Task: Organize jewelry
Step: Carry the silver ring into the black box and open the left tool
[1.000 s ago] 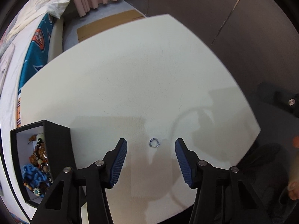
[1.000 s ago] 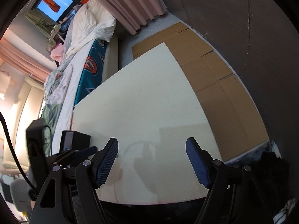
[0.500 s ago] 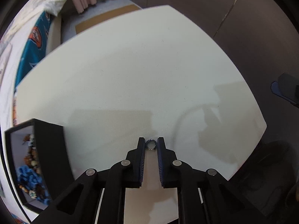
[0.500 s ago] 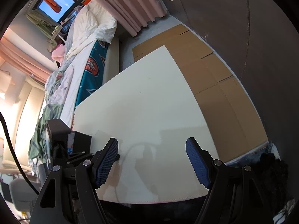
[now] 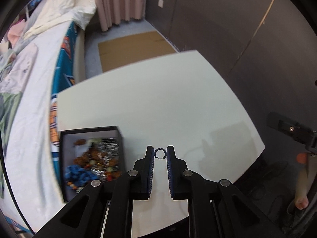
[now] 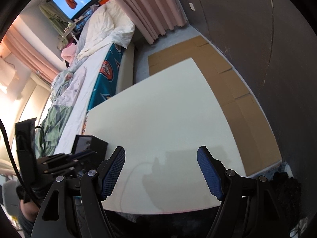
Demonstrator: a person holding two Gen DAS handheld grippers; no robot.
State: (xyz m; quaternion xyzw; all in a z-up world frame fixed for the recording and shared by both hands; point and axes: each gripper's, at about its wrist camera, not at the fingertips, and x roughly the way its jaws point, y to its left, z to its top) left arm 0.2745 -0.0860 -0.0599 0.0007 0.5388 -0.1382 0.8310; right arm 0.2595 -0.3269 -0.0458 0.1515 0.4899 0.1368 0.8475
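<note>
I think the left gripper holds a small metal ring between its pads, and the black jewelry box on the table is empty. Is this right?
Not quite. The left gripper does hold the small metal ring, but the black jewelry box on the table is not empty: the left wrist view shows beads and blue pieces inside.

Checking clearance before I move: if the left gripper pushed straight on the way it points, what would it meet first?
Likely the bare white tabletop. The left gripper is shut on the small ring; the black jewelry box sits off to its left. Depth is uncertain.
</note>
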